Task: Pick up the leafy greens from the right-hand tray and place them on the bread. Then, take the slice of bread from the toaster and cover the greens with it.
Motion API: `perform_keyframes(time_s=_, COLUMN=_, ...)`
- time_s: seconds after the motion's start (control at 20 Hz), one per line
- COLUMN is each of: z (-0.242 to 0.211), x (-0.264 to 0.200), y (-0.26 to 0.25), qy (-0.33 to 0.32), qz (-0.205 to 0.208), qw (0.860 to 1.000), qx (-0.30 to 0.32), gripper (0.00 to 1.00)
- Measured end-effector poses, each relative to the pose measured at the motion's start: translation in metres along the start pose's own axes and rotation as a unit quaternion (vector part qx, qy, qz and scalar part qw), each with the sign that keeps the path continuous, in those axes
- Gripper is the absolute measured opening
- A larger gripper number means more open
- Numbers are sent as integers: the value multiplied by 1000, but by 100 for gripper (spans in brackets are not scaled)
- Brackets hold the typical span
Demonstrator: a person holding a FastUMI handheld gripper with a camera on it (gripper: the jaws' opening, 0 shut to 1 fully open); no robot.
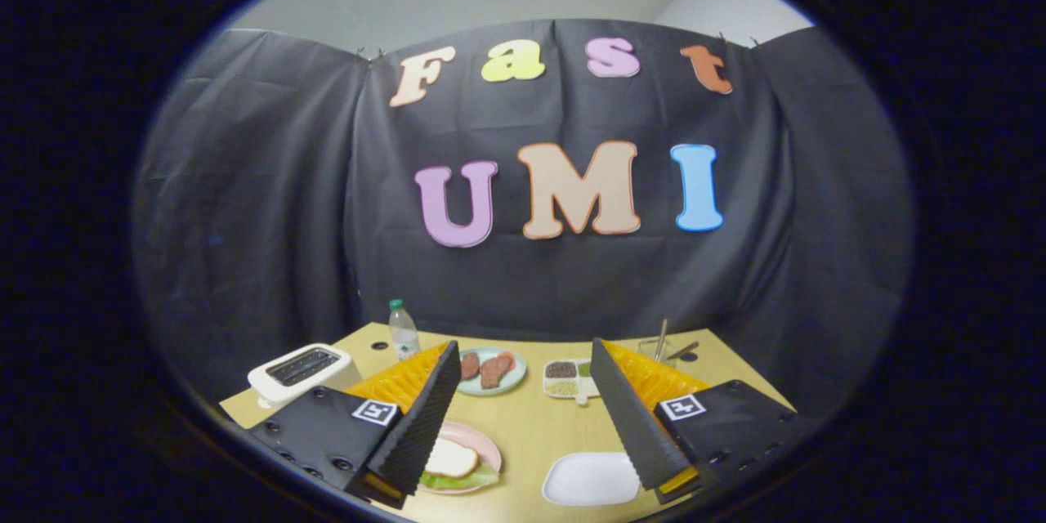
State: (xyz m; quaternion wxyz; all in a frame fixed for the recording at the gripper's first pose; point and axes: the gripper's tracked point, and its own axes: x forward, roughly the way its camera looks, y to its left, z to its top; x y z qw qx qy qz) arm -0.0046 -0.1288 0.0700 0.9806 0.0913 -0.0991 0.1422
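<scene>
**Soft stack, light touch needed**

Found the tool [523,347] spread wide above the worktop [523,425], with nothing between its fingers. Spotted the leafy greens [462,480] on the pink plate [489,445], just beside the left finger and partly hidden by it, with a slice of bread [451,458] lying on top of them. Saw the white tray [590,478] near the right finger, bare. Could not tell whether another slice lay under the greens, nor whether the toaster [298,372], beyond the left finger, held anything in its dark slots.

Judged the greens light, limp and easily torn or dragged; best pinched at a bunched edge where they stuck out past the bread. Judged the bread light, spongy and quick to dent; best taken by opposite crust edges with gentle pressure, never across the soft middle. Reckoned the stack loose, so liable to slide off the plate if nudged sideways
</scene>
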Motion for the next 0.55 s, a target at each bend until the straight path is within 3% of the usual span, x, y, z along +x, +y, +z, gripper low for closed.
perform_keyframes(time_s=0.2, z=32, x=-11, y=-2, qy=-46, qz=-4, qw=999, qx=11, gripper=100)
perform_keyframes(time_s=0.55, z=49, x=-18, y=-19, qy=-57, qz=-33, qw=998, qx=7, gripper=100)
